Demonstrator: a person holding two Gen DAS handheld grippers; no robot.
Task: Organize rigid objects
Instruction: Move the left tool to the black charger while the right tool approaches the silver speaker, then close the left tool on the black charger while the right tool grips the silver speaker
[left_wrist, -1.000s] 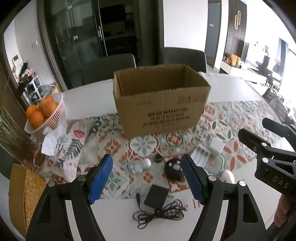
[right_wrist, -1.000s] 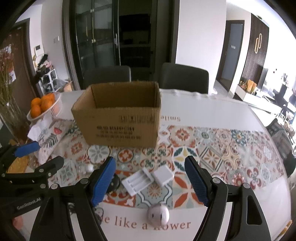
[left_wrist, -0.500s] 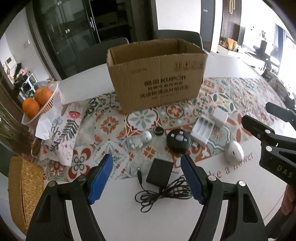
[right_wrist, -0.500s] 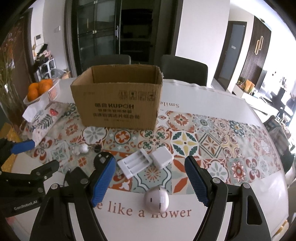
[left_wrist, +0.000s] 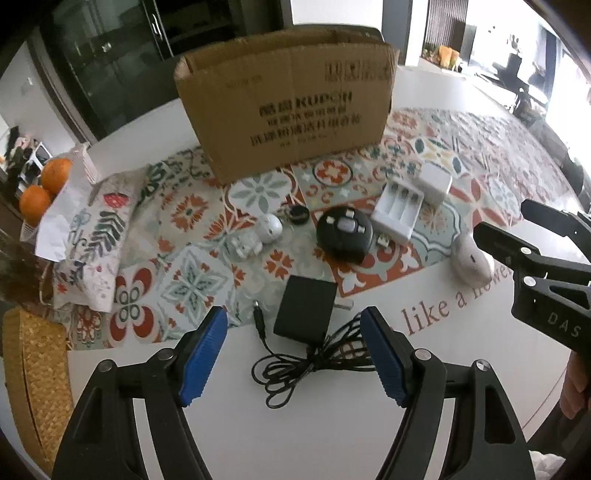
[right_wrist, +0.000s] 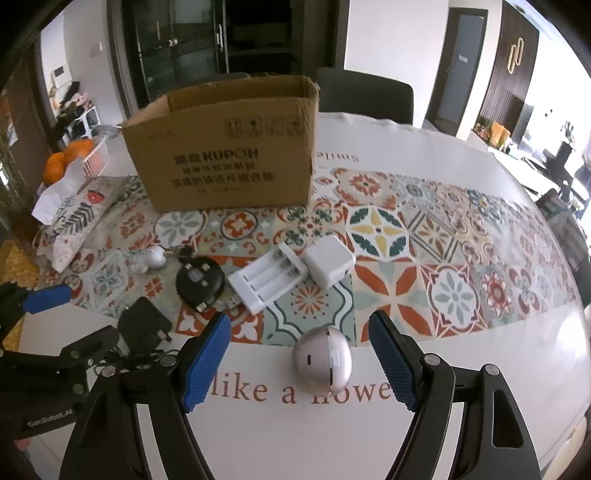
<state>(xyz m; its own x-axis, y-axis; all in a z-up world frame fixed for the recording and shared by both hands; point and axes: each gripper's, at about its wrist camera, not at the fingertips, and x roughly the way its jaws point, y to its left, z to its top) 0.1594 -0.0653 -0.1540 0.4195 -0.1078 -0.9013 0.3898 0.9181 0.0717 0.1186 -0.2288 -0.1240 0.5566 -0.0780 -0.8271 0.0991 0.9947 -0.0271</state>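
An open cardboard box (left_wrist: 288, 107) (right_wrist: 229, 147) stands at the back of the patterned runner. In front of it lie a white figurine (left_wrist: 255, 238), a black round device (left_wrist: 345, 234) (right_wrist: 199, 282), a white battery charger (left_wrist: 397, 208) (right_wrist: 267, 282) and a white cube (left_wrist: 435, 183) (right_wrist: 328, 266). My left gripper (left_wrist: 293, 354) hangs open over a black adapter (left_wrist: 306, 313) (right_wrist: 146, 325) and its tangled cable (left_wrist: 314, 360). My right gripper (right_wrist: 299, 360) is open above a white egg-shaped device (right_wrist: 322, 360) (left_wrist: 471, 258), which sits between its fingers, untouched.
A basket of oranges (left_wrist: 44, 188) (right_wrist: 70, 155) and a folded leaf-print cloth (left_wrist: 92, 236) sit at the left. A woven mat (left_wrist: 33, 369) lies at the table's left edge. Dark chairs (right_wrist: 365, 96) stand behind the box. Bare white tabletop (right_wrist: 295, 424) runs along the front.
Both grippers have sunk toward the table and tipped further down. The adapter and the egg-shaped device now sit closer, between the fingers. Nothing on the table has moved.
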